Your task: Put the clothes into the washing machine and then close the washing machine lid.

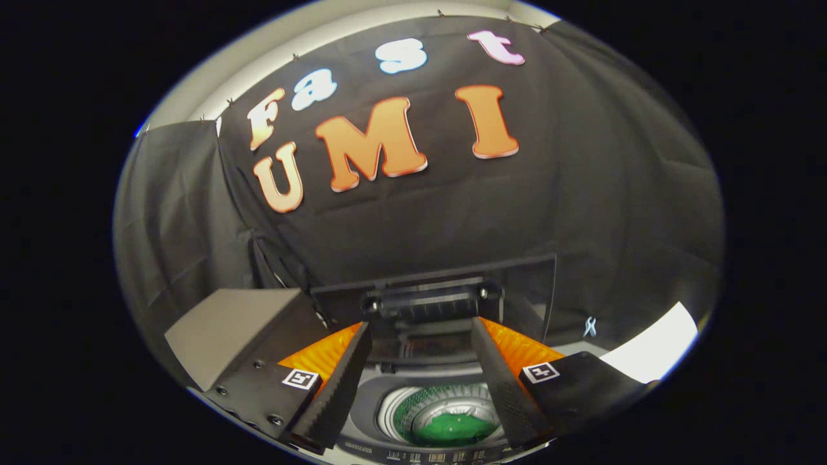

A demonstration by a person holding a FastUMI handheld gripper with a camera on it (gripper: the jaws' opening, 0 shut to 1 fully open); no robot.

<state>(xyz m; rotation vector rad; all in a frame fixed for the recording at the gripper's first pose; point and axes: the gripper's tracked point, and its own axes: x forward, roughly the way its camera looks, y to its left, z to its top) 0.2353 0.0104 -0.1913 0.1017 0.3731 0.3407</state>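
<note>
— What's your gripper (420, 329) doing?
— Spread apart, empty, hovering above the grey top-loading washing machine (371, 403), just before its raised dark lid (452, 290).
— The clothes?
— A green garment (455, 427) lies inside the drum.

Green clothes (455, 427), dark lid (431, 303)

Your one camera rides on the gripper (420, 381) and looks forward along its two spread fingers, tilted down from above. It sits close over the washing machine (446, 420), looking into the open drum between the fingers, with the raised lid (439, 290) just beyond and the booth wall behind.
</note>
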